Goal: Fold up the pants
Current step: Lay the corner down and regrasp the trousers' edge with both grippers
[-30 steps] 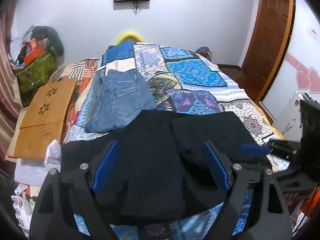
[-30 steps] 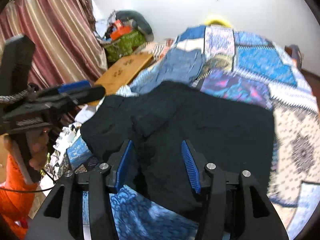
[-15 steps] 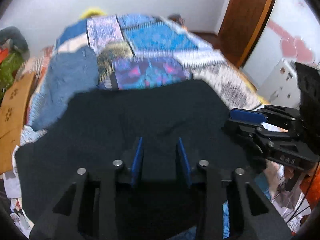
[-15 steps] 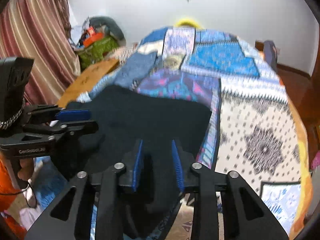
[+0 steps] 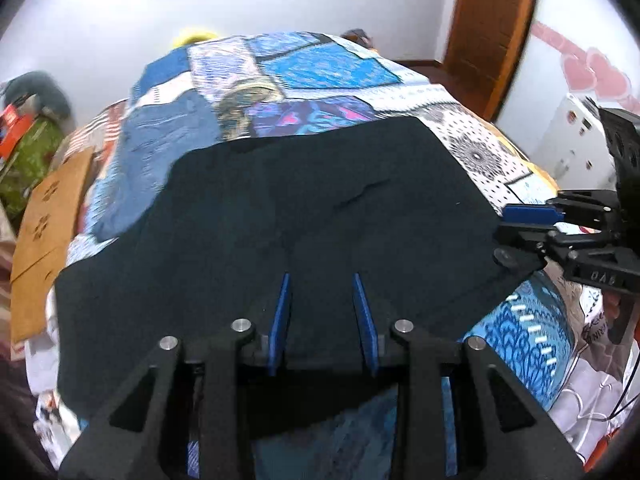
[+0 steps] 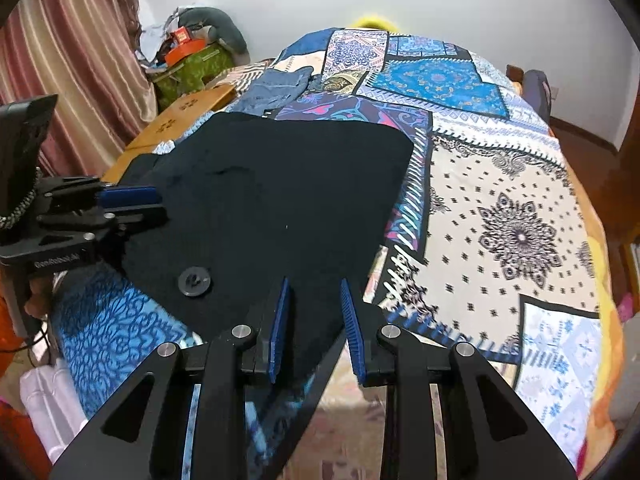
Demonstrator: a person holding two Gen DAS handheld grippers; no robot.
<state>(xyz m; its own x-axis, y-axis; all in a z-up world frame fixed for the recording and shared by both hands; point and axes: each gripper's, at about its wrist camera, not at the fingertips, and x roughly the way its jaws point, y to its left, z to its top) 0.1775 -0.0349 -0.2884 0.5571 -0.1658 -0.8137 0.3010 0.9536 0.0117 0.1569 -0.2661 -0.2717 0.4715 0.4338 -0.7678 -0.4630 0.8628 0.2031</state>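
Both my left tongs (image 5: 322,308) and right tongs (image 6: 314,312) pinch the black pants' (image 5: 320,200) near edge; folding looks barely started.

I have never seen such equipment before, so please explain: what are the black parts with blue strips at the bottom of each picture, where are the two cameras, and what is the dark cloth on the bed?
There is no robot here. A person carries one hand-held gripper in each hand, and a wide-angle camera on each looks forward along its two fingers.

In the left wrist view, the left hand-held gripper fills the bottom, and the other one shows at the right edge. In the right wrist view, the right hand-held gripper is at the bottom.

The dark cloth is a pair of black pants, spread on a bed with a patchwork bedcover. Blue jeans lie farther back.

Both have just been closing, and each now pinches the near edge of the pants between its blue pads.
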